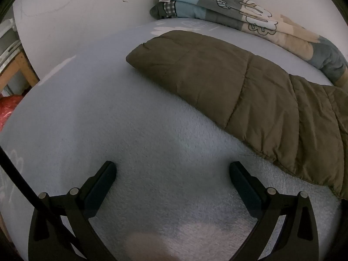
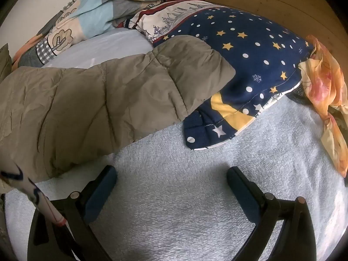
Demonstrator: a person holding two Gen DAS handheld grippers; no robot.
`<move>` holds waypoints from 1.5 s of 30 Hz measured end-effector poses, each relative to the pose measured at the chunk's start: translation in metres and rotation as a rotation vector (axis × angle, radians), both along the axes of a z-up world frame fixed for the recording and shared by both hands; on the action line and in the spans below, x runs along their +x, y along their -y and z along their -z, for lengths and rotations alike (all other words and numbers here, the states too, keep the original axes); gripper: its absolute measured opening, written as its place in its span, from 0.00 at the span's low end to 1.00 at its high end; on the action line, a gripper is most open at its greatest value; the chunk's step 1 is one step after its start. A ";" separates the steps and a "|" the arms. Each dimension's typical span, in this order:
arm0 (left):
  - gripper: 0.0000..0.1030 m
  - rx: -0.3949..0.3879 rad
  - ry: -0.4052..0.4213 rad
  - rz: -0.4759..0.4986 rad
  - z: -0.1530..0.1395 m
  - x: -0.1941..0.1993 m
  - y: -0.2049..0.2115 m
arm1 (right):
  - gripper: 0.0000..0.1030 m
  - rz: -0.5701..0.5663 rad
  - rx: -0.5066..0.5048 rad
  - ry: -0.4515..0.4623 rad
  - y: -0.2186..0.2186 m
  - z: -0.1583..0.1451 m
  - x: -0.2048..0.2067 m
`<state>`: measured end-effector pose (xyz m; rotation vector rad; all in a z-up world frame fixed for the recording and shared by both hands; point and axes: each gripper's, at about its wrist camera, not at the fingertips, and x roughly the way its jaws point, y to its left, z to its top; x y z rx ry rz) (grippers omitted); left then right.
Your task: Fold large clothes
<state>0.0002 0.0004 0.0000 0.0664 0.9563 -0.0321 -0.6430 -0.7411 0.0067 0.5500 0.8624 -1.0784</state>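
An olive-brown quilted puffer jacket lies spread on a pale blue fleece bed cover. In the left wrist view one sleeve of the jacket (image 1: 228,82) stretches away to the upper left, and my left gripper (image 1: 173,169) is open and empty above the bed cover (image 1: 108,113), just short of the jacket's near edge. In the right wrist view the other sleeve of the jacket (image 2: 104,95) reaches right, its cuff resting on a pillow. My right gripper (image 2: 170,175) is open and empty over the bed cover (image 2: 217,195), just below the sleeve.
A patchwork blanket (image 1: 228,6) lies bunched along the white wall, also in the right wrist view (image 2: 76,19). A navy star-print pillow (image 2: 250,65) and an orange cloth (image 2: 326,100) lie at the right. A wooden frame (image 1: 24,69) and a red item (image 1: 8,108) stand past the bed's left edge.
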 end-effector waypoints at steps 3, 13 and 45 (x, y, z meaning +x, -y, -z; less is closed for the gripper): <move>1.00 -0.012 -0.002 0.000 0.000 0.001 -0.002 | 1.00 -0.002 0.001 0.024 0.001 0.000 -0.004; 1.00 0.033 0.007 -0.006 -0.003 -0.005 -0.001 | 1.00 0.042 0.028 0.010 -0.004 -0.002 -0.004; 1.00 -0.174 0.337 0.469 -0.230 -0.452 -0.004 | 1.00 -0.368 -0.261 0.452 -0.433 -0.265 -0.066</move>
